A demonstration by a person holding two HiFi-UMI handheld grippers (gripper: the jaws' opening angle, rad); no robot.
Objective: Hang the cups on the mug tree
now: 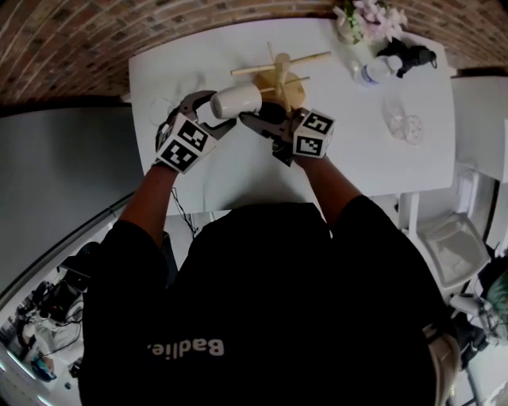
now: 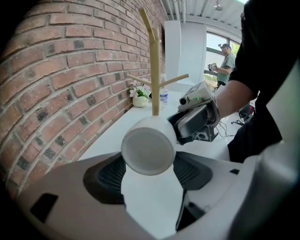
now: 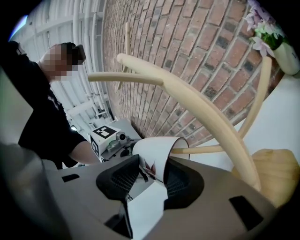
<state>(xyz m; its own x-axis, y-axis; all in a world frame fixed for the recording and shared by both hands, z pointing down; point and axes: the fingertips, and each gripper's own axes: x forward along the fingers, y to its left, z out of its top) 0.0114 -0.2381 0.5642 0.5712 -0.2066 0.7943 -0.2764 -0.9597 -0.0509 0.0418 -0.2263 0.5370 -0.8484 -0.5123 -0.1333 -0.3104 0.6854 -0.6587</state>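
left claw: grasping white ceramic cup | right claw: released, cup rim between | wooden mug tree: upper centre

- Looks like a lab or shared workroom.
- Bare brick wall behind a plain white surface.
- Pipes run open along the ceiling.
- Cables and gear lie on the floor.
- A second person stands by a big window.
- A white chair stands beside the surface.

mug tree pegs close ahead, brick wall behind, open table on the near side
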